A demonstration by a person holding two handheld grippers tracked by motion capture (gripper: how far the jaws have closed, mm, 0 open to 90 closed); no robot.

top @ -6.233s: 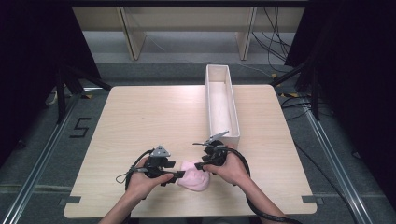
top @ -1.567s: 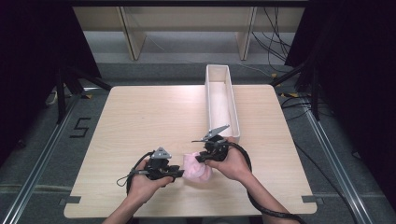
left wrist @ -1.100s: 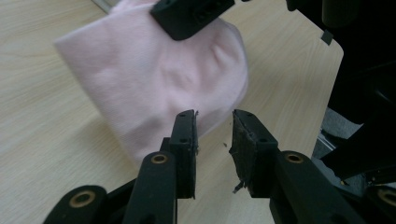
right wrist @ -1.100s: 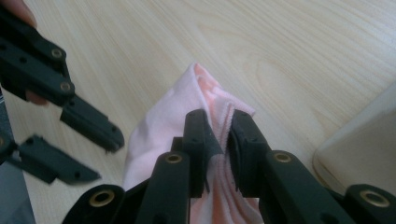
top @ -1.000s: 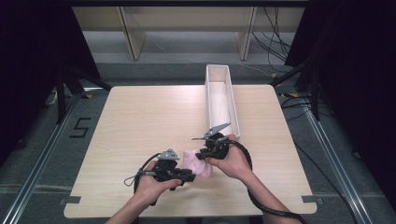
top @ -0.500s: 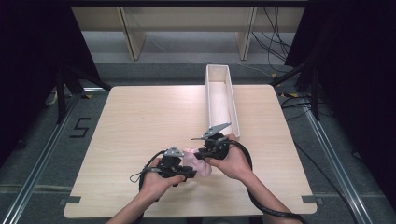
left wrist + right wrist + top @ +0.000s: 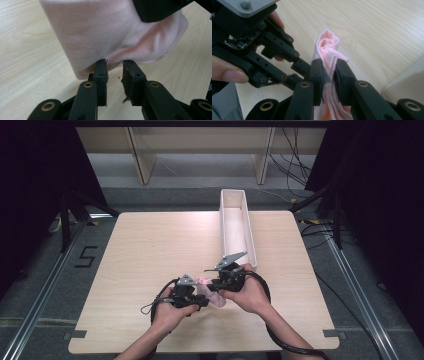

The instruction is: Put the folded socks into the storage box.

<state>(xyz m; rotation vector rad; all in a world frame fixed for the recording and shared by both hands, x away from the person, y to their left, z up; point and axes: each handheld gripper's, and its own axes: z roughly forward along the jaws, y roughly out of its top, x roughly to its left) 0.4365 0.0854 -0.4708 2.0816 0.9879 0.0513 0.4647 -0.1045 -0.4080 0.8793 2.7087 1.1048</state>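
My right gripper (image 7: 329,75) is clamped on a bunched fold of the pink cloth (image 7: 327,48); my left gripper (image 7: 114,68) has just been closing, its narrow gap at the cloth's lower edge, not yet pinching. The cloth hangs between them, just above the table (image 7: 150,250), near the box (image 7: 235,220). It looks soft, light and limp, so I judge hems or corners hold best.

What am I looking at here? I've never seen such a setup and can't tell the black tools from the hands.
A person at a wooden table holds a hand-held gripper in each hand. One picture looks down from above; the other two come from cameras riding on each gripper. The right gripper is shut on a pink cloth, pinched between its fingers. The left gripper has been closing at the cloth's lower edge, its fingers not visibly pinching it. A long white tray stands behind them.
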